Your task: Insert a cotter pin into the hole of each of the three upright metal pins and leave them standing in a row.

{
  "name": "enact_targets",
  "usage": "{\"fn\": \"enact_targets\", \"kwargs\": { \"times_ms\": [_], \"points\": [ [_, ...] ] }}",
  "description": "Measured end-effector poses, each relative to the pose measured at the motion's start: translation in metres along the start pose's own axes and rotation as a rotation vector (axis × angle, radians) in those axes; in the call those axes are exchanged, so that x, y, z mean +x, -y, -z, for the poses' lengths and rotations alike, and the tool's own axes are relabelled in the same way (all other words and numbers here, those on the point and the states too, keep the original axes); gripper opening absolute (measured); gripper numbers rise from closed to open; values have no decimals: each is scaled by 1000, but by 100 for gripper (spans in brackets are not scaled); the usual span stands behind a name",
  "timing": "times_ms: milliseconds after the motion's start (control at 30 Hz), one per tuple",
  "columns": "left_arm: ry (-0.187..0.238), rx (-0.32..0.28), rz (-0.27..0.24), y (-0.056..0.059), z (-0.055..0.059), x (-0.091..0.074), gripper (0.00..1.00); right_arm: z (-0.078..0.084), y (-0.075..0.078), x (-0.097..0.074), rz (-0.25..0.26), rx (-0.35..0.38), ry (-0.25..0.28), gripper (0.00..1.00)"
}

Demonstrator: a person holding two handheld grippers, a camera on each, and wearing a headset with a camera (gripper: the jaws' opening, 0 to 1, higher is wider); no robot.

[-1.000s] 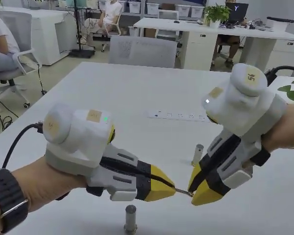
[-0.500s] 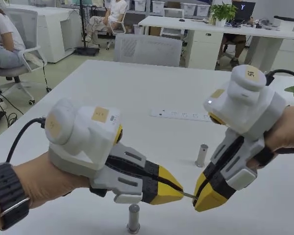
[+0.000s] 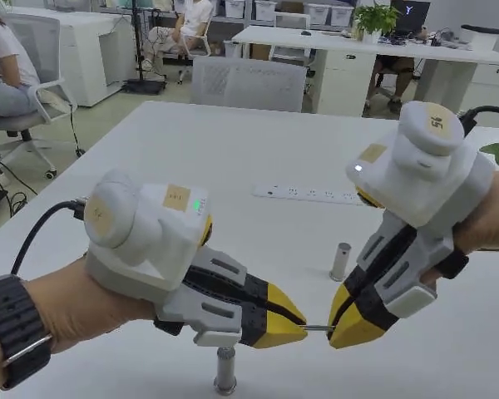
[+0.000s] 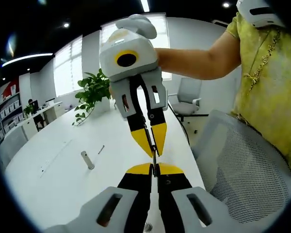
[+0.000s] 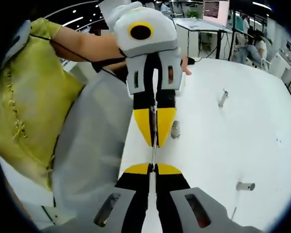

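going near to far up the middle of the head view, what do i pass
near upright metal pin → cotter pin, gripped at either end by the left gripper and right gripper → far upright metal pin → power strip → grey chair

A thin cotter pin [image 3: 316,327] lies level, pinched at either end by the closed tips of my left gripper [image 3: 301,331] and right gripper [image 3: 335,329]. A grey metal pin [image 3: 225,371] stands upright just below it. A second metal pin [image 3: 341,261] stands upright farther back. A third metal pin [image 5: 245,186] appears to lie on its side.
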State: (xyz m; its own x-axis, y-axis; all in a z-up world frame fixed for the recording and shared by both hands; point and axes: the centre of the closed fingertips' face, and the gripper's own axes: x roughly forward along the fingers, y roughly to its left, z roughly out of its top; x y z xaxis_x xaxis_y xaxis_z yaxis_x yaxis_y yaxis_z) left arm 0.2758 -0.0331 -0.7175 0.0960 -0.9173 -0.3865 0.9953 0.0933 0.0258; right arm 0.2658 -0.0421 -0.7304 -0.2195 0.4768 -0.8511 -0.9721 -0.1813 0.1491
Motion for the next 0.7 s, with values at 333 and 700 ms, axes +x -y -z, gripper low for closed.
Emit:
{"fn": "enact_targets", "kwargs": {
  "times_ms": [333, 700],
  "points": [
    [-7, -104, -25, -7, 4, 1, 0, -5, 11, -5, 116, -57, -8, 2],
    [-74, -93, -20, -6, 8, -1, 0, -3, 12, -2, 133, -61, -41, 5]
  ]
}}
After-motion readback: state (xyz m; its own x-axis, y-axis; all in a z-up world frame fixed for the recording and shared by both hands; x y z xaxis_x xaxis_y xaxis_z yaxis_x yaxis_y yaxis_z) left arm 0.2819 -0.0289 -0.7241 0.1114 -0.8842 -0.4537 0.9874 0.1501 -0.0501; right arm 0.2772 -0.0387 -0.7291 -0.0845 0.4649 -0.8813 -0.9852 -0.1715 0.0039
